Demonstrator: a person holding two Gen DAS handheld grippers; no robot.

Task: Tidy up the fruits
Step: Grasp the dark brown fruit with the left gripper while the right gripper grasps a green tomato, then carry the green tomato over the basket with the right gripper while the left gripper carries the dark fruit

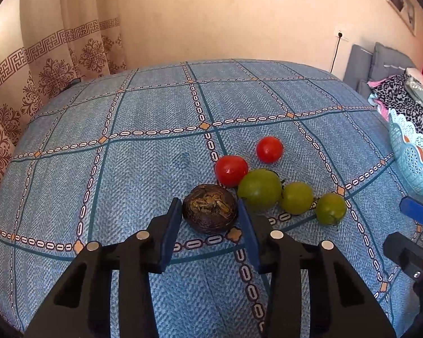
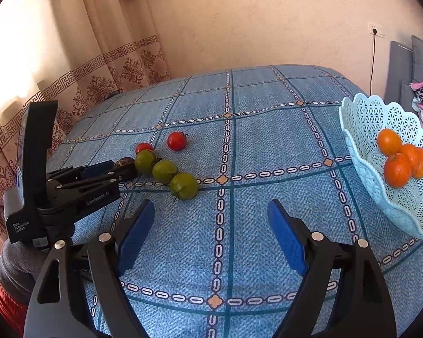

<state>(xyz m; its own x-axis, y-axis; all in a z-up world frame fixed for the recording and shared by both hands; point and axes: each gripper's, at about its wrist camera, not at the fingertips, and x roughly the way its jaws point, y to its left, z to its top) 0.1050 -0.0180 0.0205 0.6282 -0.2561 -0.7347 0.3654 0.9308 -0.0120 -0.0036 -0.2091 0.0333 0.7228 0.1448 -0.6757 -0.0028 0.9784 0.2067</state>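
A dark brown wrinkled fruit [image 1: 210, 209] lies on the blue tablecloth between the fingers of my left gripper [image 1: 210, 205]. The jaws stand on both sides of it, the right finger touching or nearly so, a slight gap at the left. Two red tomatoes [image 1: 230, 170] [image 1: 269, 149] and three green tomatoes [image 1: 259, 189] [image 1: 296, 198] [image 1: 330, 208] lie just right of it. My right gripper [image 2: 211, 211] is open and empty above bare cloth. A light blue lattice basket [image 2: 361, 152] at the right holds three oranges [image 2: 397, 170].
The table [image 2: 239, 140] wears a blue checked cloth. Patterned curtains [image 1: 56, 64] hang behind at left. Grey cushions and clothes [image 1: 394, 93] lie at the far right. A wall socket with a cable [image 1: 339, 35] is behind the table.
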